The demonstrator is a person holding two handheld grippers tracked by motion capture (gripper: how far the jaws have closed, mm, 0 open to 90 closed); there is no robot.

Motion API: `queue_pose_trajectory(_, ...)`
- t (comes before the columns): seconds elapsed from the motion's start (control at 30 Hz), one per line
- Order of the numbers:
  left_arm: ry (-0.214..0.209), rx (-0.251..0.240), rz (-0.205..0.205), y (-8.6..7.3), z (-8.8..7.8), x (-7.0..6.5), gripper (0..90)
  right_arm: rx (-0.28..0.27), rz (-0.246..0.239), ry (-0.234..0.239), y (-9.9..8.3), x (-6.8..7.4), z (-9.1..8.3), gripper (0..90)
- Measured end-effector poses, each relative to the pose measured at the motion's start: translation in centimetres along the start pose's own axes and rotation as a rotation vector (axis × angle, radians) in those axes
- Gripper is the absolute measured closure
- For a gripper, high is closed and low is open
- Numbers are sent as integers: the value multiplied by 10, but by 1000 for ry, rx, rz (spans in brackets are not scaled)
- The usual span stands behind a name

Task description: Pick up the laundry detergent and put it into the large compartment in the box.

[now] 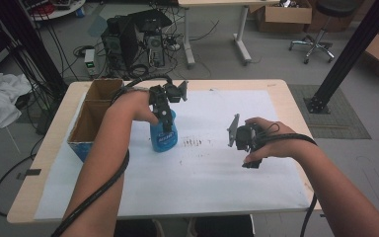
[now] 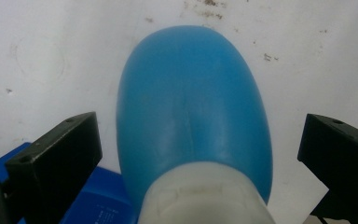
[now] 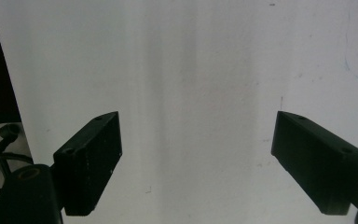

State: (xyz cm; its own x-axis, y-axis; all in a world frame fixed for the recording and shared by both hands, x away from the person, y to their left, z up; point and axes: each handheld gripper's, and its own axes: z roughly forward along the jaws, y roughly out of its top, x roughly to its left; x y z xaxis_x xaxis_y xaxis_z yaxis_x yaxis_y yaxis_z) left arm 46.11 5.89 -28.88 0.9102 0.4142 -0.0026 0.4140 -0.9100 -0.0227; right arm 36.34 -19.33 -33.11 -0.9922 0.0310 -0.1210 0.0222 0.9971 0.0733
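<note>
You are bringing the left gripper point(image 1: 168, 129) down over the blue bottle point(image 1: 164, 138), which is standing upright on the white paper sheet point(image 1: 217, 168) toward the left of the table point(image 1: 286, 91), just beside the cardboard box point(image 1: 91, 118). In the left gripper view the jaws are standing apart on either side of the bottle point(image 2: 191, 121), with clear paper showing between each jaw and the blue wall; nothing is being gripped yet. The white neck point(image 2: 205, 196) is sitting between the jaws, slightly nearer the left one.

Advice: you are needing to centre the neck between the jaws before closing, so that both pads meet the bottle together and it is not being pushed sideways. The body is rounded and smooth, so a grip low on the bulge is likely to slip; closing at or just below the neck is looking safer. Keep the gripper level while closing.

The right gripper point(image 1: 249, 143) is hovering over bare paper to the right, well apart from the bottle, its jaws spread wide and holding nothing
</note>
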Motion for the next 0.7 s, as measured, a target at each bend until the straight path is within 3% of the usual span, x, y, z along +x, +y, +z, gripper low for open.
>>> queue_pose_trajectory(0.33, 7, 4, -10, 2, 6, -1, 8, 1, 1, -1, -1, 0, 1, 163)
queue_pose_trajectory(0.7, 22, 8, -16, 2, 6, -2, 91, -1, 3, -1, -2, 1, 2, 162)
